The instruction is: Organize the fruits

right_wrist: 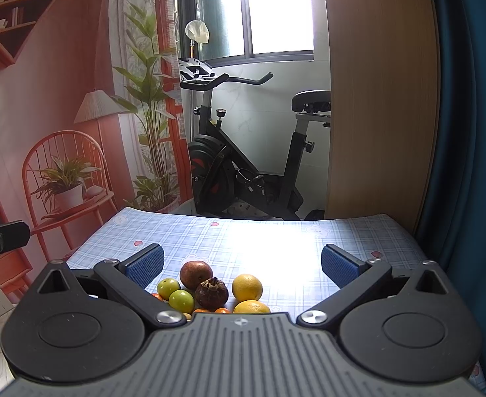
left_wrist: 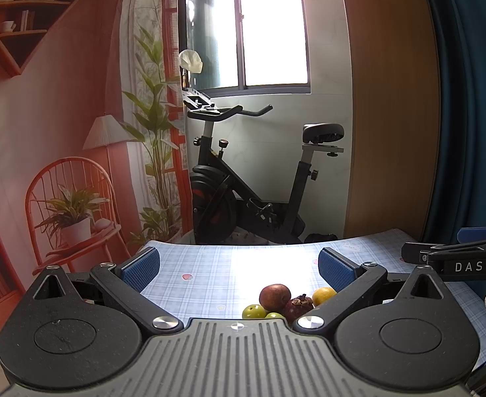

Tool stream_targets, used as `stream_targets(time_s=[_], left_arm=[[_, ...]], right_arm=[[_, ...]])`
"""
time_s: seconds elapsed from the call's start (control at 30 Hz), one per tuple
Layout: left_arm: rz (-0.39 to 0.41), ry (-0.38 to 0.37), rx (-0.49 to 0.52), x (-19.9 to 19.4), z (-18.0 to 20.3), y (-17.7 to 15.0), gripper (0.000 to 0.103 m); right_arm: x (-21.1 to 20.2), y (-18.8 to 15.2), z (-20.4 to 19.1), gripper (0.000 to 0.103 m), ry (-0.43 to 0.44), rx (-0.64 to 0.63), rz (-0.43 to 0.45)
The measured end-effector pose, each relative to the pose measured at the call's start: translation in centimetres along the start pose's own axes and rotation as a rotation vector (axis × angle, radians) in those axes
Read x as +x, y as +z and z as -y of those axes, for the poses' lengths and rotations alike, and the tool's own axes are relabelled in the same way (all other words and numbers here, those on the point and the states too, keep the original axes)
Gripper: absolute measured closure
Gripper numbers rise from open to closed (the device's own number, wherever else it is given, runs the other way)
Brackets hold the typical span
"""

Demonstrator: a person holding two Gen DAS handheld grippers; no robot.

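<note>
Right tongs (right_wrist: 241, 264): spread wide, empty, above fruit. Left tongs (left_wrist: 239, 266): spread wide, empty. Fruit heap on worktop (right_wrist: 276, 235) near edge: green fruits (right_wrist: 181, 299), brown fruit (right_wrist: 195, 274), mangosteen (right_wrist: 211, 292), lemons (right_wrist: 247, 287), touching, unsorted. No container visible. Judgement: task at start, all sorting left. Beyond: exercise bike (right_wrist: 243, 152).

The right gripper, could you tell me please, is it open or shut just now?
Open. The right gripper has its blue fingers spread wide apart, nothing between them; the fruit pile sits on the table below.
</note>
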State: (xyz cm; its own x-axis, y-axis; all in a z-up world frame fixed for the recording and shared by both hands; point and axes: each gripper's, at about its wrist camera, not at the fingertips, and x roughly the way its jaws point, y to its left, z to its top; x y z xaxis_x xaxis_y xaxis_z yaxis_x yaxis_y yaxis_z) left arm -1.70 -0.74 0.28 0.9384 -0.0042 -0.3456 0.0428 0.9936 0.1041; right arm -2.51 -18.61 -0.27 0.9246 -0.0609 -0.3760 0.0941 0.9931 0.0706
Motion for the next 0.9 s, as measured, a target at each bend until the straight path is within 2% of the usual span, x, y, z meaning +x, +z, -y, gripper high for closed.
stream_targets(time_s=[0.9], left_arm=[[0.004,0.0,-0.01,-0.02,-0.02,-0.12,0.0]], right_arm=[[0.0,-0.09,0.09,0.0,0.001,0.0,0.001]])
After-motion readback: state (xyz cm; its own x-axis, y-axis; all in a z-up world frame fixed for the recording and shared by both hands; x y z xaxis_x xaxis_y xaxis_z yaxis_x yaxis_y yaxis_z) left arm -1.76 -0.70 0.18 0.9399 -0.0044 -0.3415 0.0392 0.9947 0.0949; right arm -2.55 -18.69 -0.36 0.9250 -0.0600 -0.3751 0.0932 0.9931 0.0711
